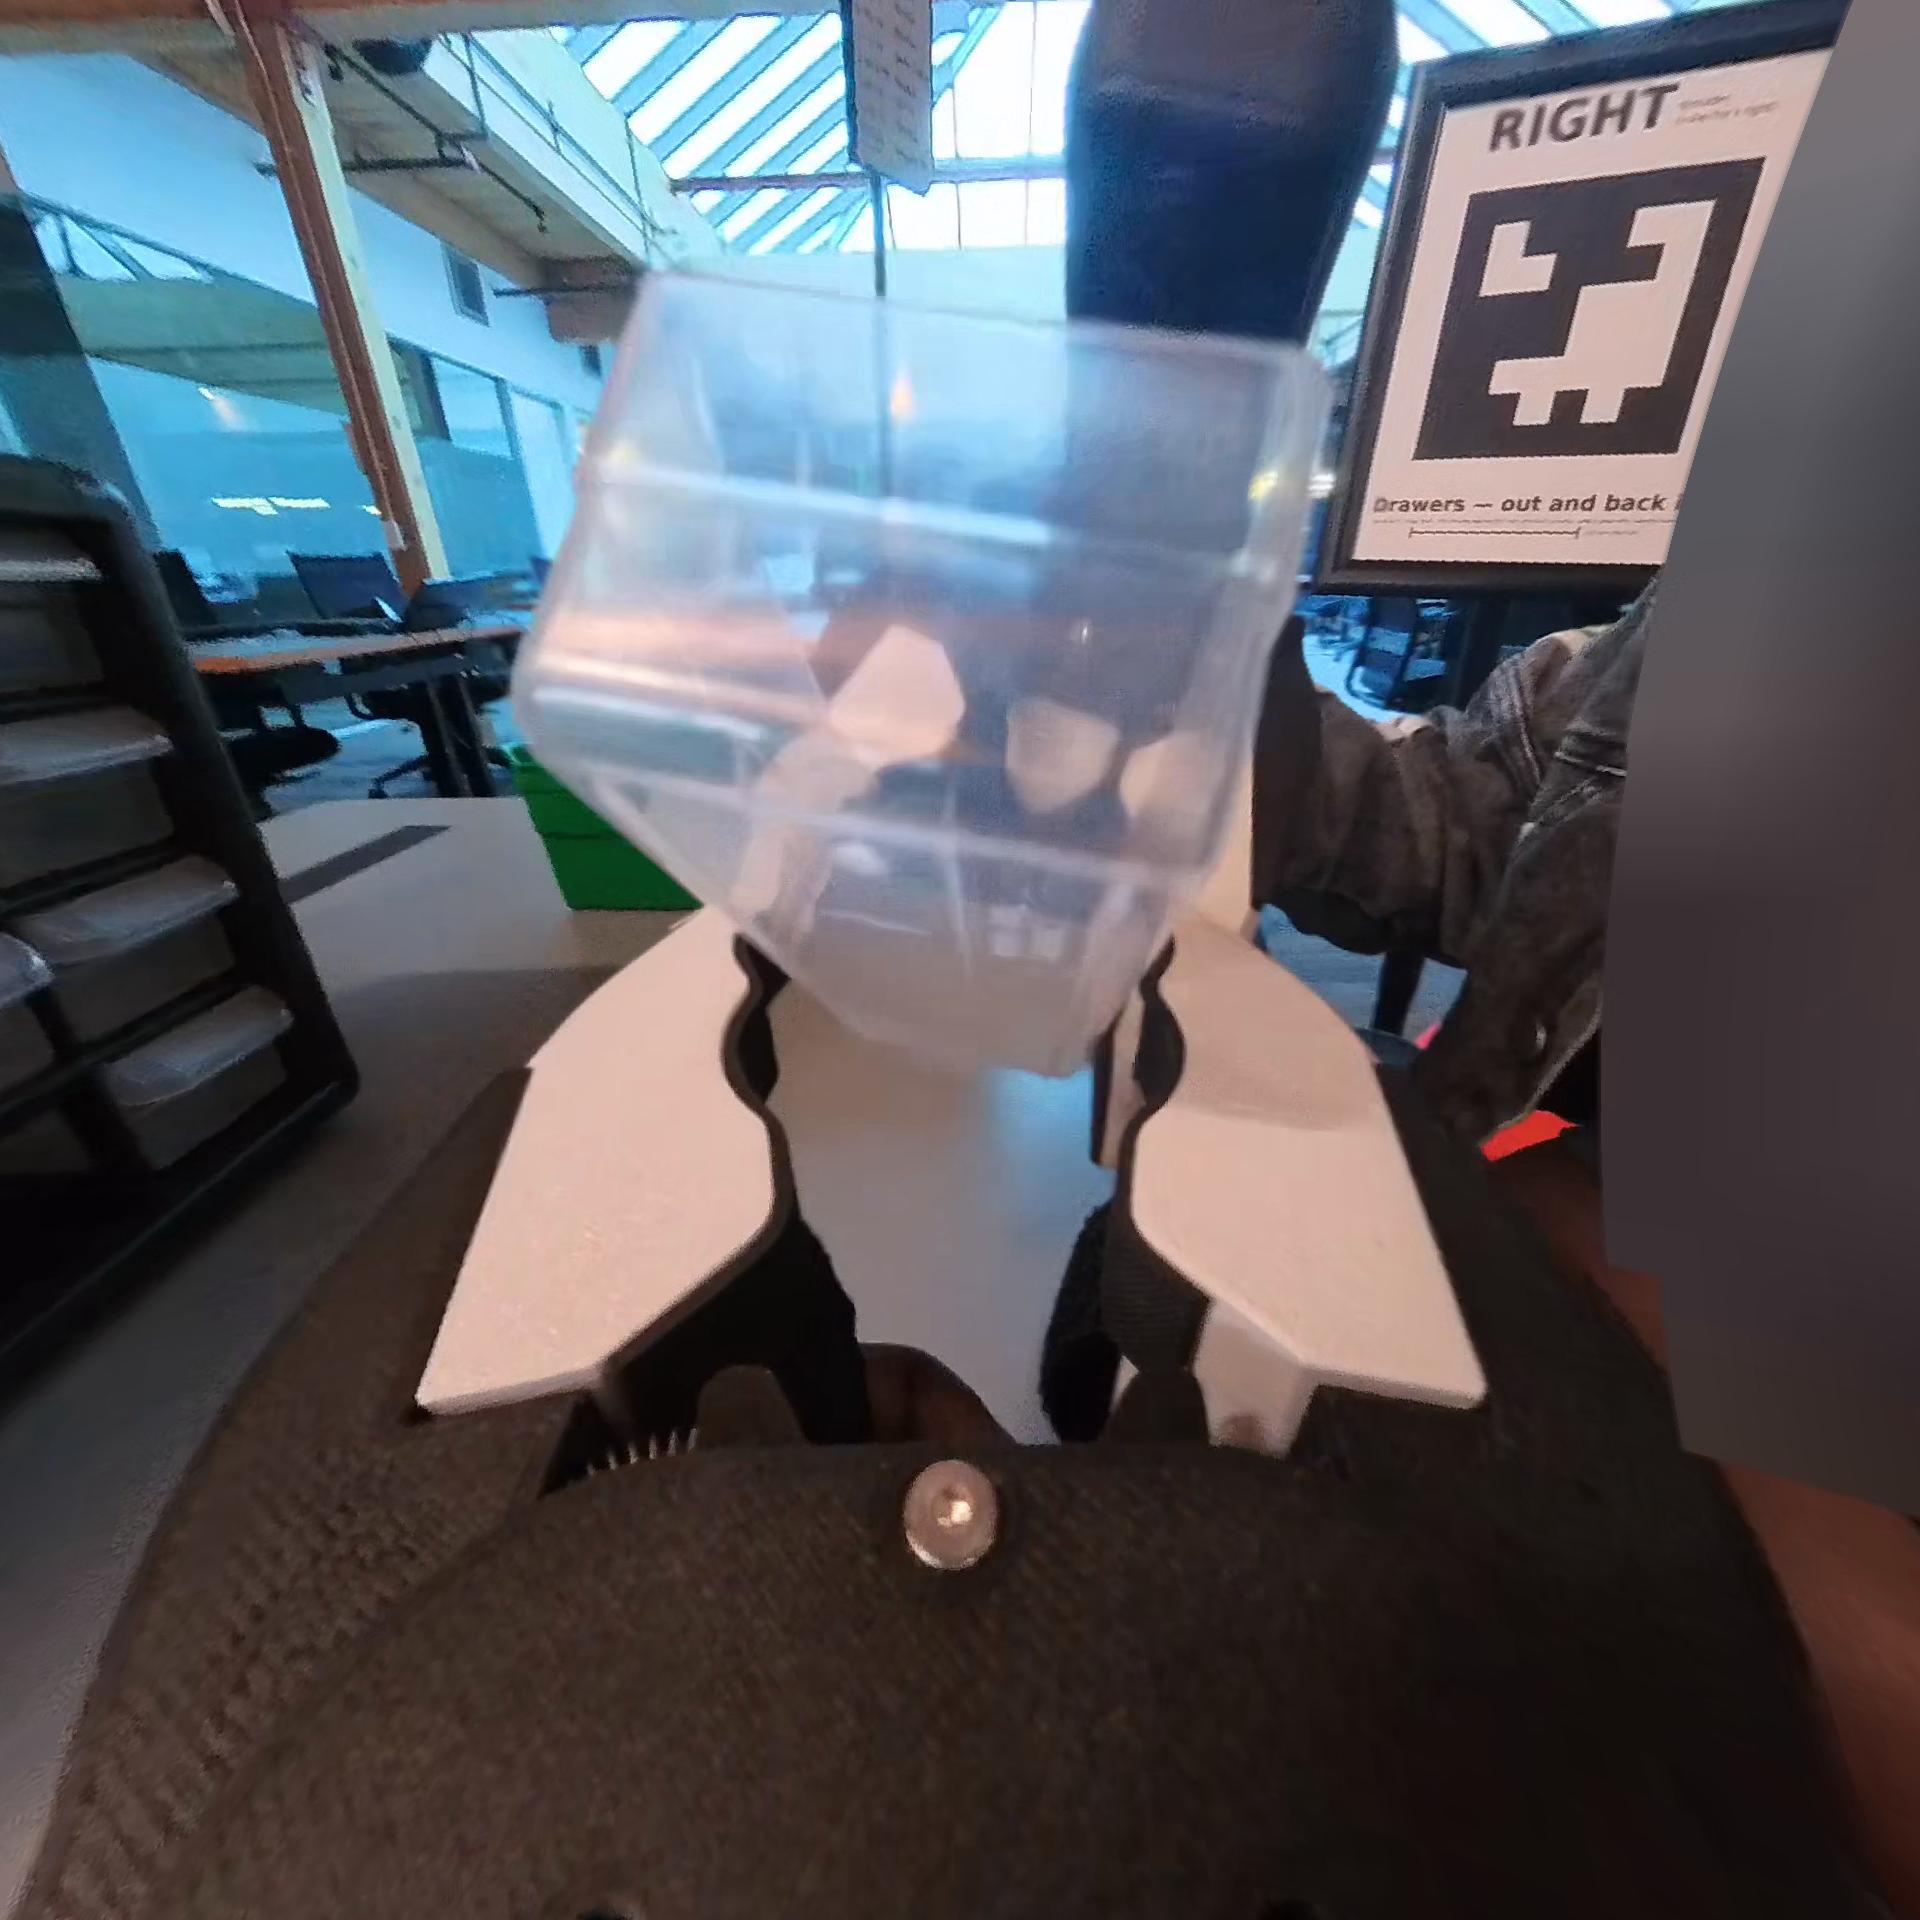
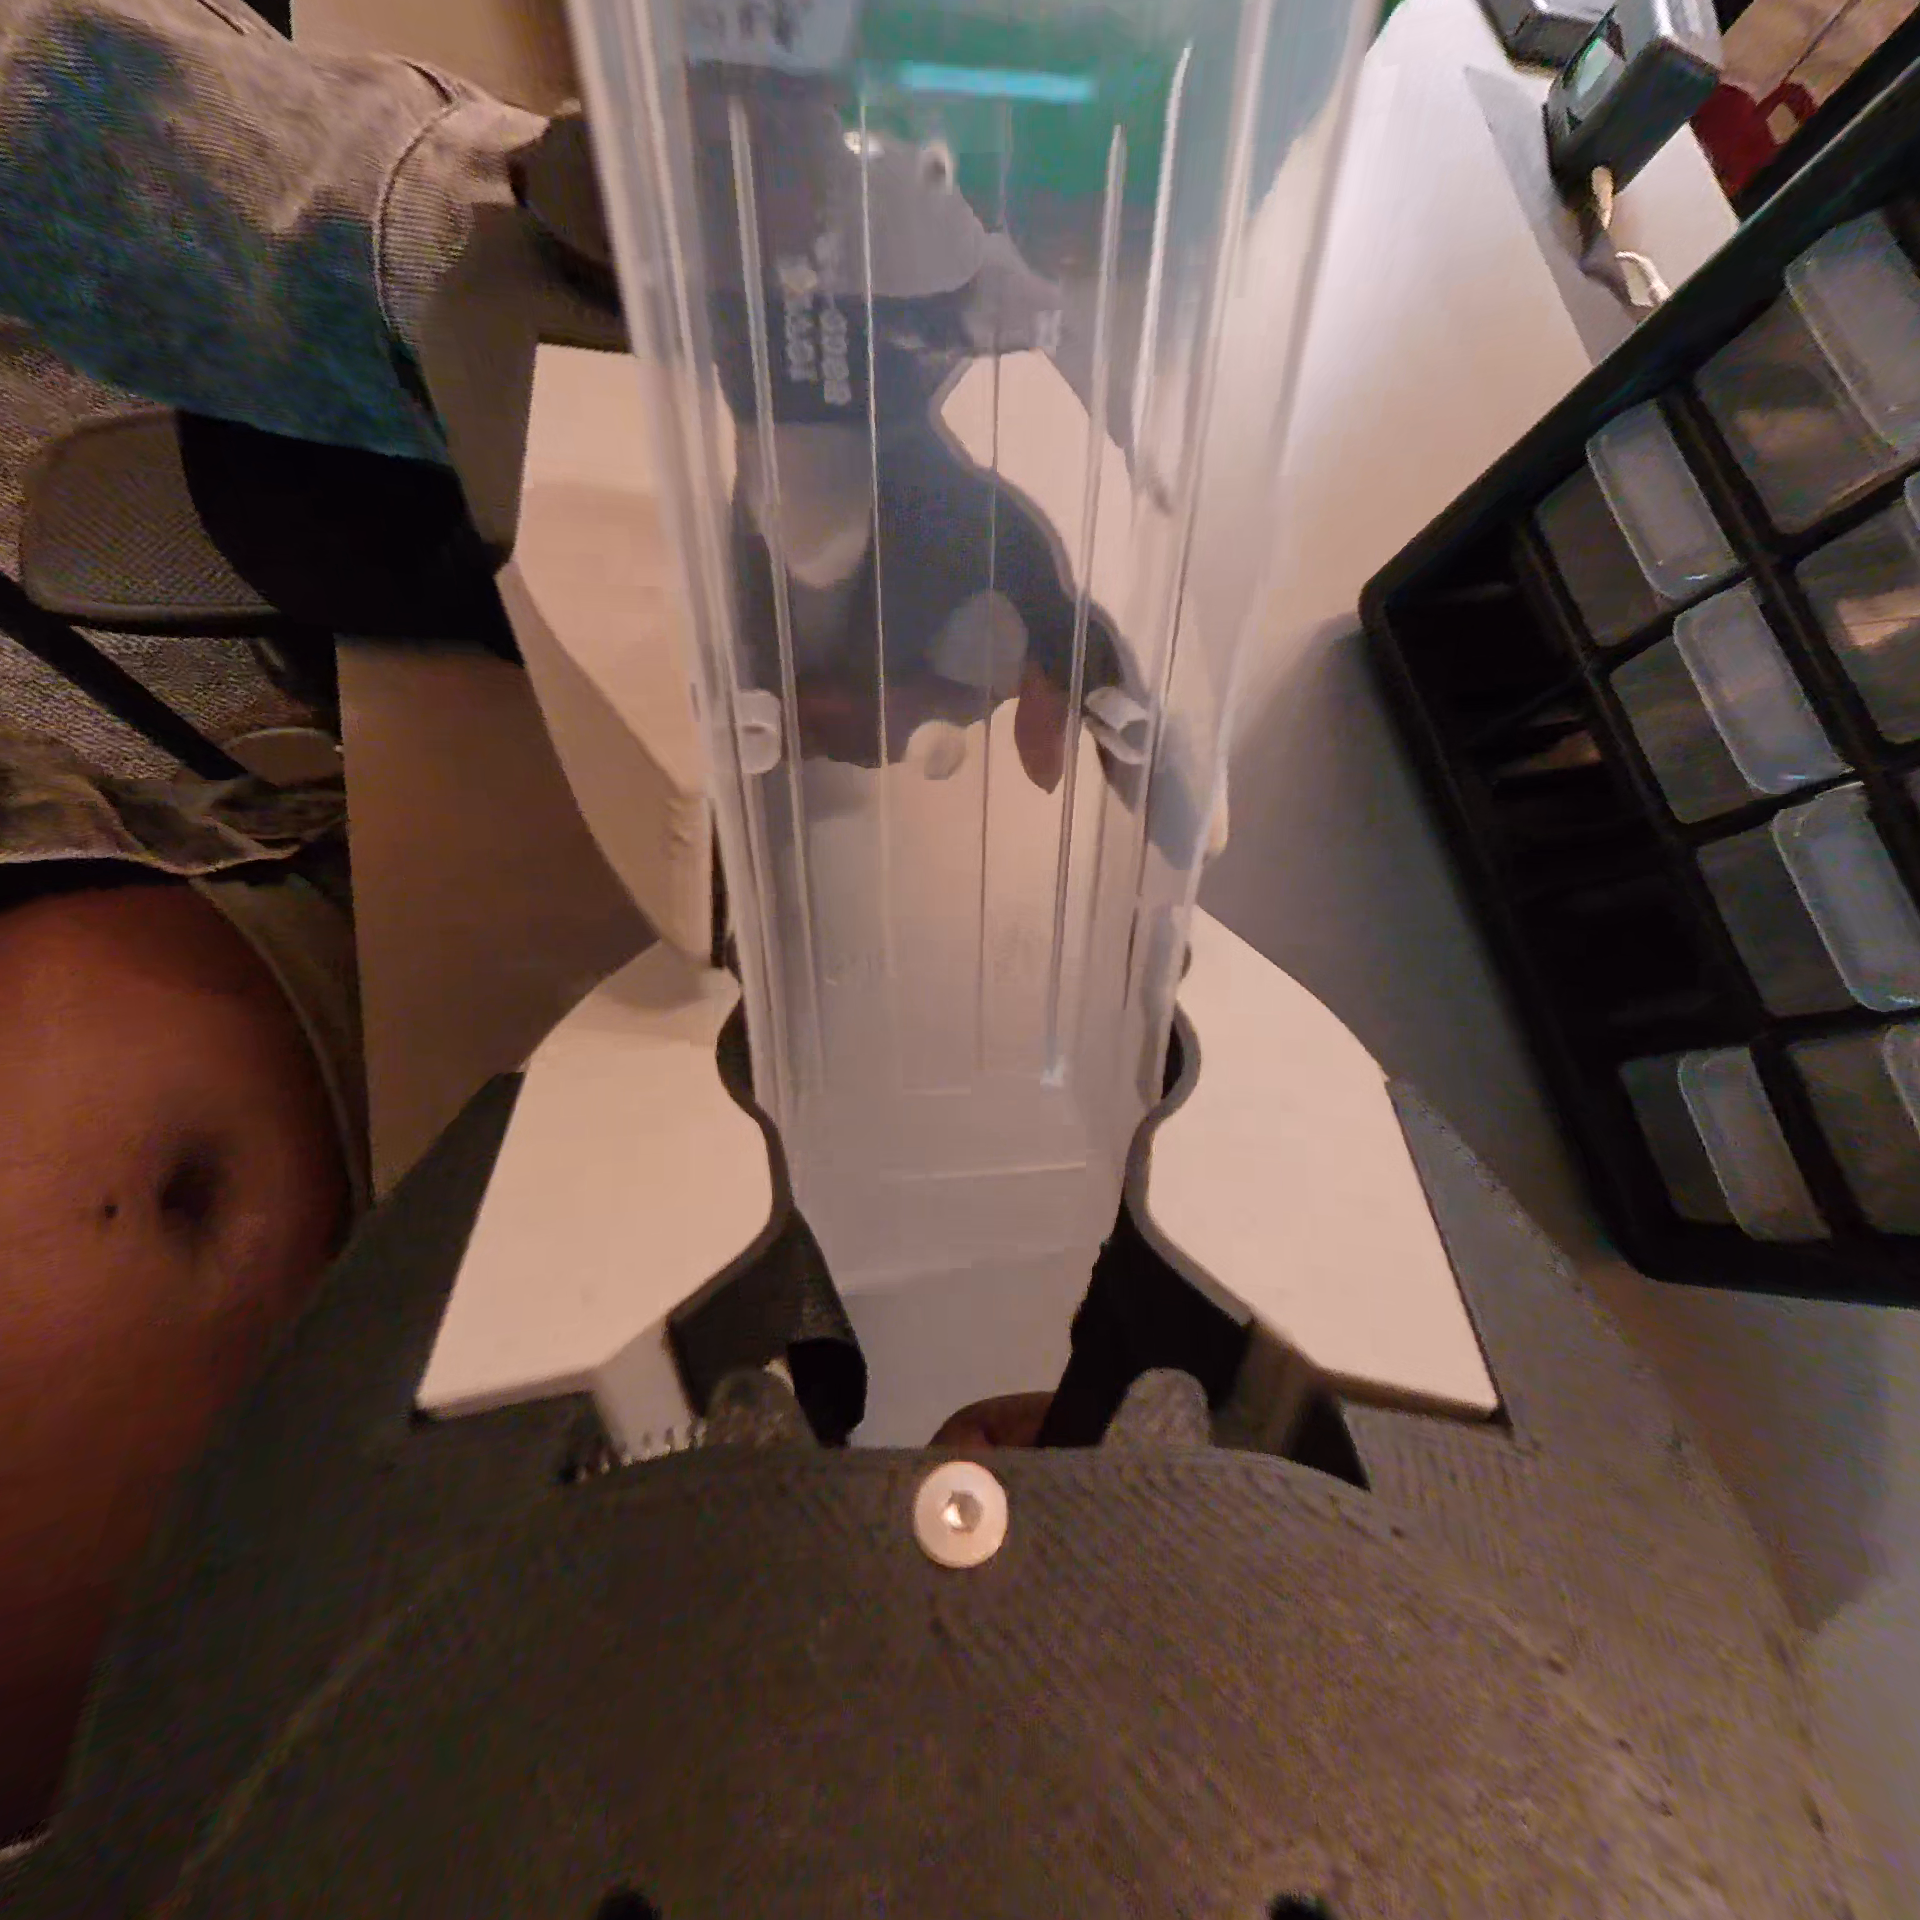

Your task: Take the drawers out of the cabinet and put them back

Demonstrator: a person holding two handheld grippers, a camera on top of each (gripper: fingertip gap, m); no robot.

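Two claws: each is closed on one end of the same clear plastic drawer (image 1: 914,644), held up in the air between them, clear of the table (image 1: 436,914).
Left claw (image 1: 940,997): its white fingers (image 1: 623,1174) pinch the narrow lower end of the drawer, which tilts up and away from the camera.
Right claw (image 2: 956,1049): jaws narrowed onto the near end of the drawer (image 2: 935,623), whose length runs straight away from the lens; in the left wrist view this claw shows only as a dark shape (image 1: 1216,177) above the drawer's far edge.
Drawer: transparent, with ribs along its walls; whether anything lies inside cannot be told through the blur.
Cabinet (image 2: 1704,790): black, standing on the table to the right of the held drawer in the right wrist view, most slots filled with clear drawers, the column of slots nearest the claw dark and open; in the left wrist view it sits at the left edge (image 1: 156,883).
Person: a grey denim sleeve (image 1: 1455,831) reaches in beside the drawer.
Background: a green bin (image 1: 592,842) on the table behind the drawer, and a framed printed marker sign (image 1: 1558,312) at upper right.
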